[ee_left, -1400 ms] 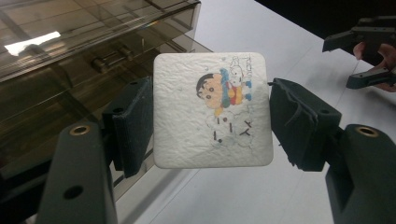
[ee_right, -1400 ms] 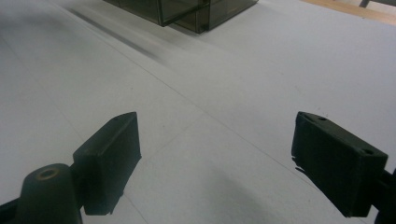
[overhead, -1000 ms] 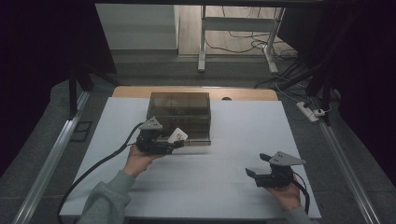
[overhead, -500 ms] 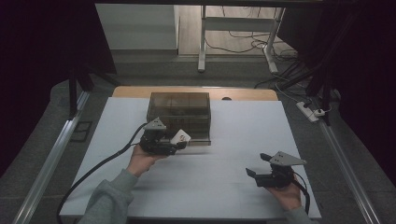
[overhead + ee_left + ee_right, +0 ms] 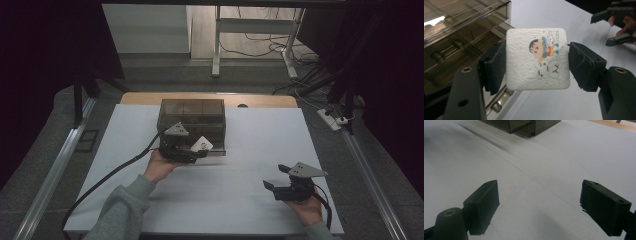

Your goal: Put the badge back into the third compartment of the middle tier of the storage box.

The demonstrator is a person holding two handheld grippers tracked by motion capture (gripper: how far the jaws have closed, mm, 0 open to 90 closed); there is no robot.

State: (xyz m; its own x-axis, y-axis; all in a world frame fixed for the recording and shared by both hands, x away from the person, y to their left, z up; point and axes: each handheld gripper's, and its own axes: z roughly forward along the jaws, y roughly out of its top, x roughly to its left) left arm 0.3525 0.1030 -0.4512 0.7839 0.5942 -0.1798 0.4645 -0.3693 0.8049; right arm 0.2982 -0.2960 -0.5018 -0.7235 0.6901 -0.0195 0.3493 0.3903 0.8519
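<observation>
Card (image 5: 537, 58) is being held between the left gripper (image 5: 192, 148) jaws just near of the smoked drawer box (image 5: 192, 117), placement seemingly pending; right gripper (image 5: 280, 184) is being kept wide open, empty.

Two handheld black grippers: the left gripper (image 5: 192, 152) and right gripper (image 5: 275, 181) each carry a grey three-cornered plate on top. A black cable (image 5: 107, 181) trails from the left one. The person's left forearm wears a grey sleeve (image 5: 117, 212). Brass-ringed screw holes mark the jaw arms.
</observation>
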